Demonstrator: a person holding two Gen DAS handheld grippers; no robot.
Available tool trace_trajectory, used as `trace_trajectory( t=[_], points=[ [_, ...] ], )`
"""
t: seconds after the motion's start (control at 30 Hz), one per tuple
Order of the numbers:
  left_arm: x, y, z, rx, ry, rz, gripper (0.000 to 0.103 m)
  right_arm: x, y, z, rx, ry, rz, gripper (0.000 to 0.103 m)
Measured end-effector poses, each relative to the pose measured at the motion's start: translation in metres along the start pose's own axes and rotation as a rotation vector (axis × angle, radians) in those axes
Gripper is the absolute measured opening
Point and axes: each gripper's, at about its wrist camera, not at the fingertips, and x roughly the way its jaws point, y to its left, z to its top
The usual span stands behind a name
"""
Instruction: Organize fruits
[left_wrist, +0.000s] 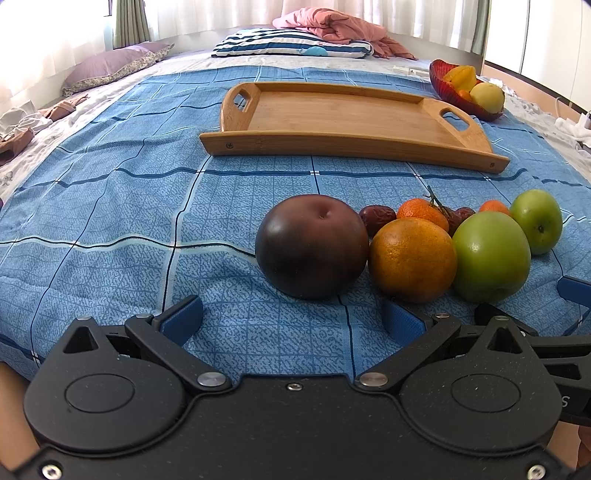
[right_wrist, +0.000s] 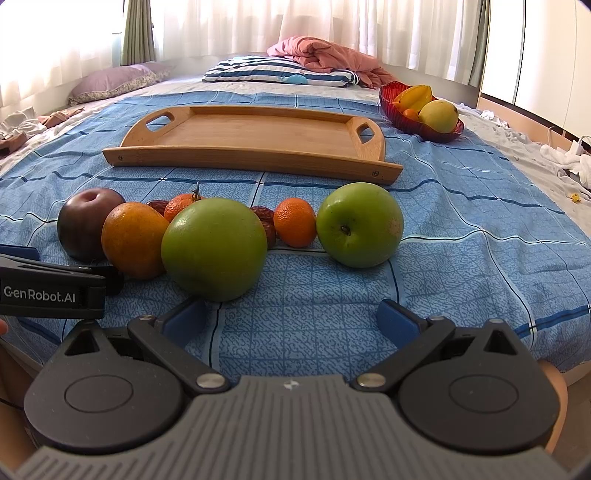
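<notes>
The left hand-held gripper (left_wrist: 293, 317) hovers low over the bed (left_wrist: 110, 221), its blue fingers spread apart with nothing between them, just short of the plum (left_wrist: 312, 246). The right hand-held gripper (right_wrist: 291, 319) is likewise spread wide and holds nothing, near a green apple (right_wrist: 214, 249). The fruits lie in a loose row: plum, orange (right_wrist: 133, 240) touching it, the apple, two tangerines (right_wrist: 295, 221) and dates (right_wrist: 264, 218) behind, and a second apple (right_wrist: 360, 225) apart on the right. Beyond lies a wooden tray (right_wrist: 251, 157), and a red bowl (right_wrist: 439, 134) with fruit.
</notes>
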Motion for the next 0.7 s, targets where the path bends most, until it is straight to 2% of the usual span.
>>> trace_trajectory(
  t=[0.7],
  points=[
    [-0.0007, -0.0003, 0.0001, 0.003, -0.002, 0.004, 0.103, -0.0033, 0.0008, 0.0004, -0.005, -0.008, -0.003, 0.103]
  ],
)
